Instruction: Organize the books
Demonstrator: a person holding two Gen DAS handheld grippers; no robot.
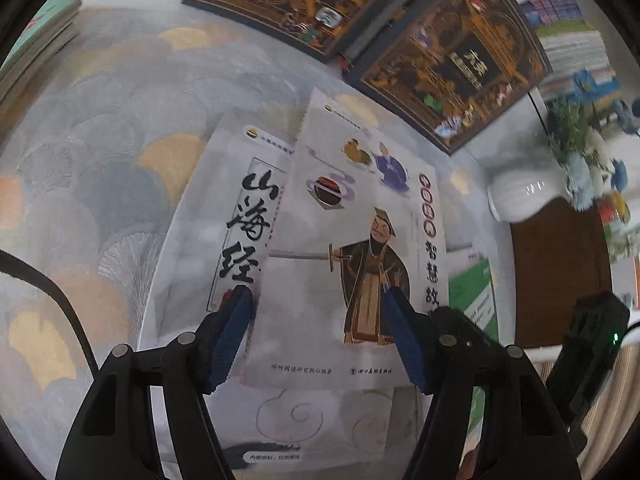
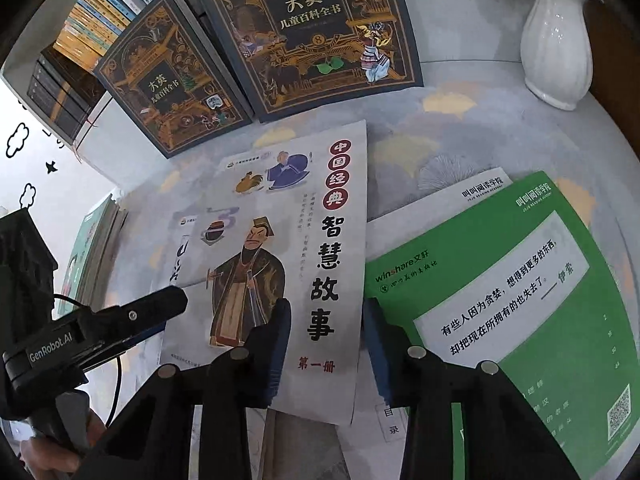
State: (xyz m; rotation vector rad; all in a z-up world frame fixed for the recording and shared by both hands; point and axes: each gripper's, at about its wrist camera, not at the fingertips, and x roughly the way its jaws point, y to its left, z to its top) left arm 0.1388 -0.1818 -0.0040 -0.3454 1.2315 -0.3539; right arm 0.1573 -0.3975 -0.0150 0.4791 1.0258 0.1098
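Patterned tablecloth (image 2: 460, 128), story book (image 2: 304, 264) flat, long axis toward encyclopedias (image 2: 312, 28).

Glossy white ceramic vase (image 2: 558, 40) at upper right; matt paper booklet (image 2: 288, 272) mid-frame; cloth table cover (image 1: 100, 184); black matt plastic gripper (image 2: 326, 340) arms

Beyond your work you have a glossy white ribbed ceramic vase (image 2: 558, 40) standing upright on the grey cloth patterned with yellow and orange ginkgo fans (image 1: 100, 168). In the left wrist view the same vase holds a blurred bunch of blue and white flowers with green leaves (image 1: 588, 160), and a dark brown wooden surface (image 1: 560, 272) shows just beside its base. At the left of the right wrist view, you see black cloud and star stickers (image 2: 24, 160) on a white wall.
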